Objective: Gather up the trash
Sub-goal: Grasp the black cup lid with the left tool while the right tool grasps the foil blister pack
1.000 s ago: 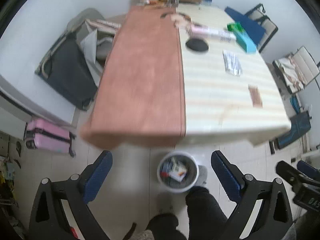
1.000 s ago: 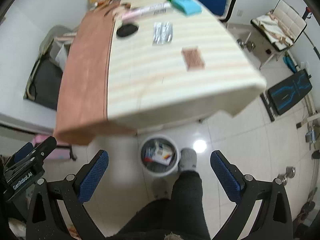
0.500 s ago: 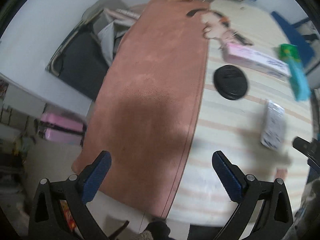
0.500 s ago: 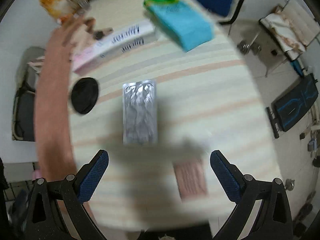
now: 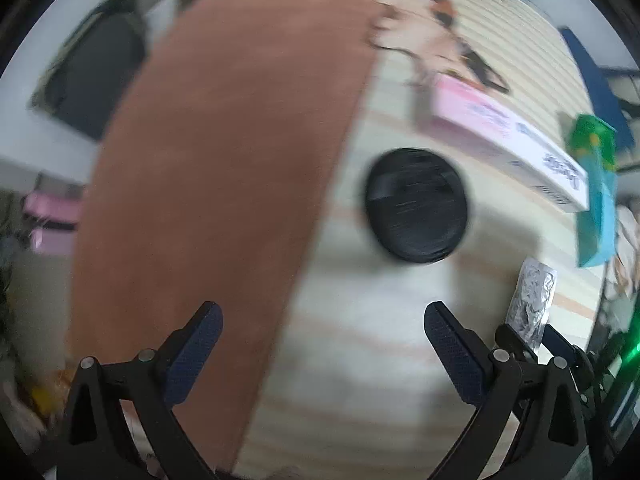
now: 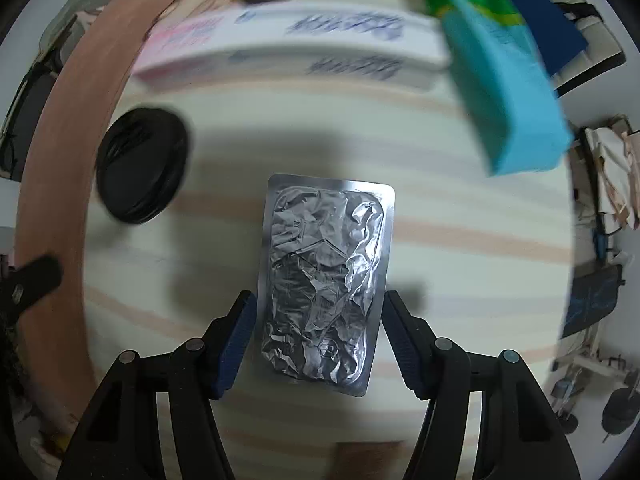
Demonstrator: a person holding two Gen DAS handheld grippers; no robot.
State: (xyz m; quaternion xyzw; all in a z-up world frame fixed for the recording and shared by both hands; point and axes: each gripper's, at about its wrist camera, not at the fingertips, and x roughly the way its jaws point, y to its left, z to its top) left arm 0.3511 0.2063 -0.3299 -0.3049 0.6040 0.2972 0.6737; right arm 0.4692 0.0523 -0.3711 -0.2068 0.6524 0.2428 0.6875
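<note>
A crumpled silver foil blister pack (image 6: 326,280) lies flat on the striped tabletop (image 6: 460,248). My right gripper (image 6: 318,332) is open, its blue-padded fingers on either side of the pack's near half, close to its edges. A black round lid (image 5: 416,205) lies on the table ahead of my left gripper (image 5: 322,346), which is open and empty above the table. The lid also shows in the right wrist view (image 6: 140,164), left of the pack. The foil pack shows at the right in the left wrist view (image 5: 534,300).
A long pink-and-white box (image 6: 288,46) and a teal-green packet (image 6: 504,92) lie at the far side of the table. A brown cloth (image 5: 216,184) covers the table's left part. Chairs (image 6: 600,176) stand to the right.
Both grippers have moved forward and down over the table; the bin on the floor left view. The right gripper's fingers have narrowed around the foil pack. The left gripper neared the black lid.
</note>
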